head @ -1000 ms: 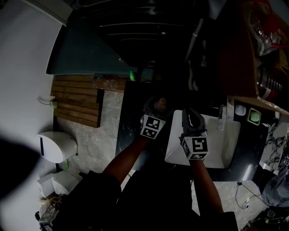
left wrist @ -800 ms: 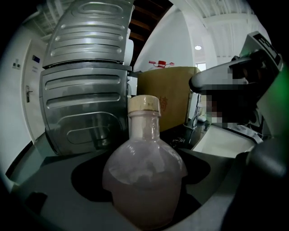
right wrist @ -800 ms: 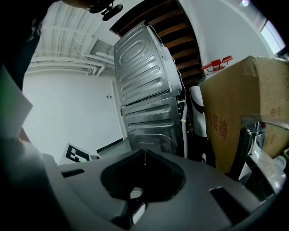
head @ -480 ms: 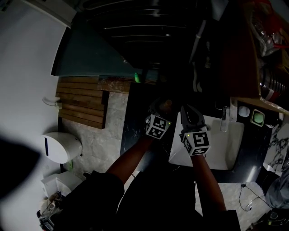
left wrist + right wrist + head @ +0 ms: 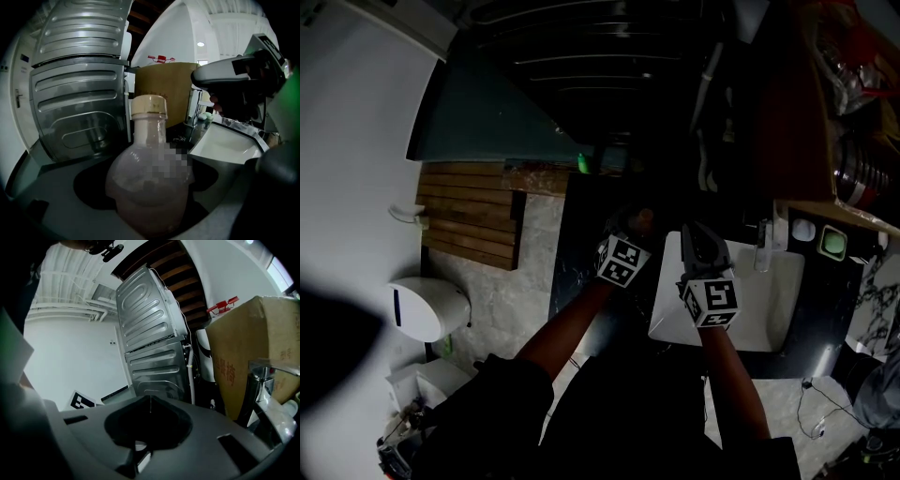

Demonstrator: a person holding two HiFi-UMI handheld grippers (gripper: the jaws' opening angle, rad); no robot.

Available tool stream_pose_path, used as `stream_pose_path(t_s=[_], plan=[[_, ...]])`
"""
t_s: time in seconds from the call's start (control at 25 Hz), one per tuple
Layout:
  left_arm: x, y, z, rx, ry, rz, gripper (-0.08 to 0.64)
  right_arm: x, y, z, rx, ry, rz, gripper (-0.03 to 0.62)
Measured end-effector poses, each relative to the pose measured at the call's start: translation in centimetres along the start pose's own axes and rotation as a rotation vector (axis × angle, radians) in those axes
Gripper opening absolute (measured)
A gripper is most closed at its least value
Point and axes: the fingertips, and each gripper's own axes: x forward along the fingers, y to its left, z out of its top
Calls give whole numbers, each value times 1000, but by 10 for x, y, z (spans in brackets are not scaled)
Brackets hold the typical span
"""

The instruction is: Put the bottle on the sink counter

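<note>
Dim kitchen: at the left of the head view a wooden slat panel sits beside a white wall, and a dark counter fills the middle. Over the counter the left gripper pinches a round-bellied bottle, upright, cream-capped and holding cloudy pale pink liquid. Just to its right is the white sink. The right gripper hangs over the sink's left edge, jaws pressed together on nothing.
</note>
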Motion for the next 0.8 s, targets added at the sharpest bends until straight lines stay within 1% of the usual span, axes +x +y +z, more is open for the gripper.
stream_pose_path(t_s=[0.08, 0.16, 0.24, 0.56, 0.68, 0.8], plan=[[0, -2, -5, 33, 25, 11, 407, -4, 0, -3, -3, 6, 0, 38], [1, -5, -10, 78, 56, 6, 407, -6, 0, -5, -7, 4, 0, 38], [3, -6, -12, 96, 73, -1, 407, -8, 2, -4, -7, -8, 1, 38], [3, -6, -11, 88, 60, 0, 407, -15, 7, -3, -10, -18, 10, 39], [-1, -5, -8, 53, 31, -2, 407, -19, 7, -2, -12, -20, 7, 39], [-6, -2, -8, 10, 21, -8, 407, -24, 6, 1, -17, -27, 7, 40]])
